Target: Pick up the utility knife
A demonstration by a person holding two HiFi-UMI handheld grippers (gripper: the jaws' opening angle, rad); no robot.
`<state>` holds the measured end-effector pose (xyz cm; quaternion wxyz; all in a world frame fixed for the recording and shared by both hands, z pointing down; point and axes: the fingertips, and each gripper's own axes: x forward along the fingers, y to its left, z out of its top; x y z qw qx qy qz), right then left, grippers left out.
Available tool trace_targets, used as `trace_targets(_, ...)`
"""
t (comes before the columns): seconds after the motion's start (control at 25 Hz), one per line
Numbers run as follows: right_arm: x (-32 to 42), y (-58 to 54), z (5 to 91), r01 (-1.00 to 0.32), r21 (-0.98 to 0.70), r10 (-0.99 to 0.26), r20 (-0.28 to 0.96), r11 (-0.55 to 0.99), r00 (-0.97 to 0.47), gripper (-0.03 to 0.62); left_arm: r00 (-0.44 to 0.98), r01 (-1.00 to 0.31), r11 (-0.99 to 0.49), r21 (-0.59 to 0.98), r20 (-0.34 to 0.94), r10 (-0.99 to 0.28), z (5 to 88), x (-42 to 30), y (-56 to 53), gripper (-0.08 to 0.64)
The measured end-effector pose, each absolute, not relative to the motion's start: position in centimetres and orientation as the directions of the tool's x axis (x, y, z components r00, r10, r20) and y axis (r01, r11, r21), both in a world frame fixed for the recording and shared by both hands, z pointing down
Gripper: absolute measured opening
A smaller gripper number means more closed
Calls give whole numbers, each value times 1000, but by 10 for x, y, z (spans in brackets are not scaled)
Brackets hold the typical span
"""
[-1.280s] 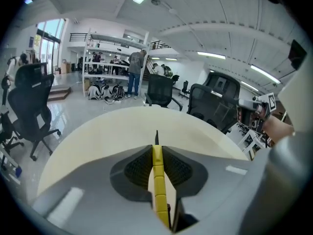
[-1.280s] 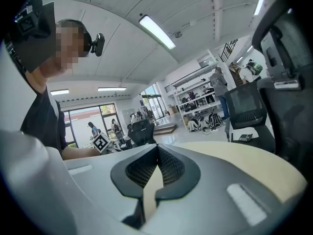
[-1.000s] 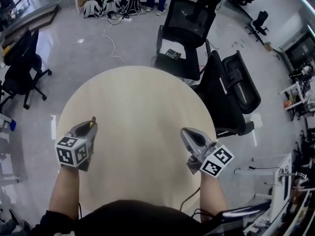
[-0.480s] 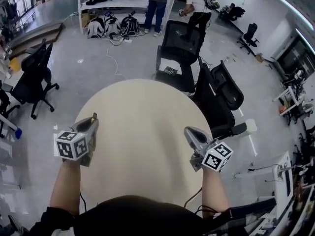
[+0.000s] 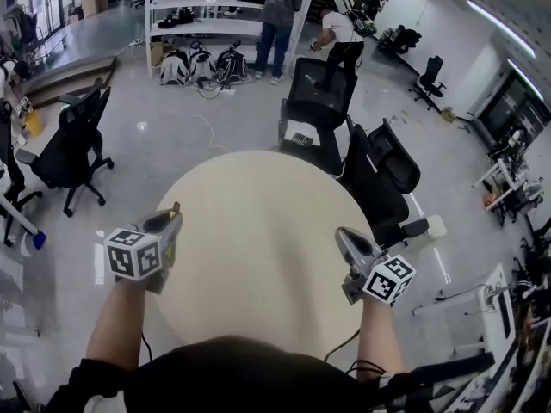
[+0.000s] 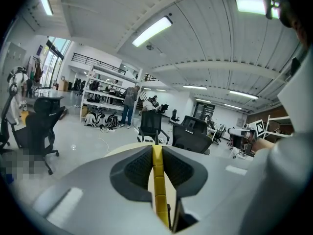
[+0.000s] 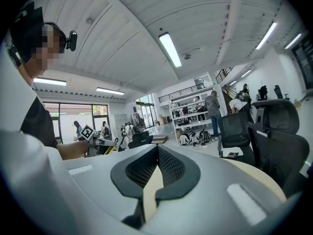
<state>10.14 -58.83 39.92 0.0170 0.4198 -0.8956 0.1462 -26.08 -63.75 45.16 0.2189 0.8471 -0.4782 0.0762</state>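
**Knife clamped in left gripper, above table edge**

Left gripper [image 5: 170, 222]: jaws nearly together, closed on the utility knife [image 6: 157, 180]. The yellow, segmented body stands on edge between the two dark pads and runs along the line of the jaws. Both pads press its flanks. In the head view the knife's tip [image 5: 176, 206] pokes out just past the jaw tips, pointing away from the person. Gripper and knife are held over the left rim of the round table [image 5: 258, 231], clear of the top; the knife touches nothing but the pads.

Right gripper [image 5: 343, 234]: jaws together at the tips [image 7: 157, 148], nothing held. A thin slit lower down between the pads shows only the pale tabletop behind. It is held over the table's right rim, well apart from the knife, across the table's width.

Both grippers point roughly forward. Beyond the table: black chairs [image 5: 320, 110] and two people standing by shelves [image 5: 207, 7].
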Motion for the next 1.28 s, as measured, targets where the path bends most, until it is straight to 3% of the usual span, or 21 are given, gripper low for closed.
trace_targets(0.48,133,-524,375,-728,-246,-731,97,640,-675,14,481,-867,-406,290,272,-833,411,-265,-558,57)
trace_targets(1.28,235,-476,408,-602,-303,-603,100,739,-791,14,443,-878,-361,314,249,-861,404,-120,-447,57)
